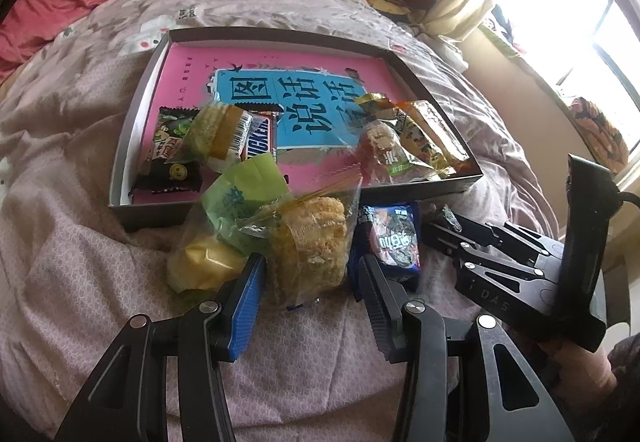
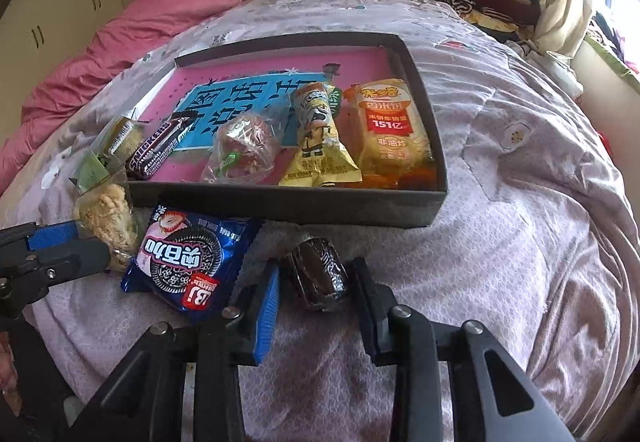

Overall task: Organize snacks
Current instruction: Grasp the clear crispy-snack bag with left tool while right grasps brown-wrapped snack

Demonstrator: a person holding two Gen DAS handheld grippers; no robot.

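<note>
Right gripper (image 2: 316, 288) brackets a small dark-brown, clear-wrapped round cake (image 2: 319, 273) lying on the lilac quilt (image 2: 520, 242) just before the shallow grey cardboard box (image 2: 280, 202); whether its pads press the wrapper cannot be told. Left gripper (image 1: 312, 278) clamps a clear crinkly bag of pale crumbly pastry (image 1: 308, 242). Both snacks look light, soft and crushable, best taken gently across the middle.
</note>
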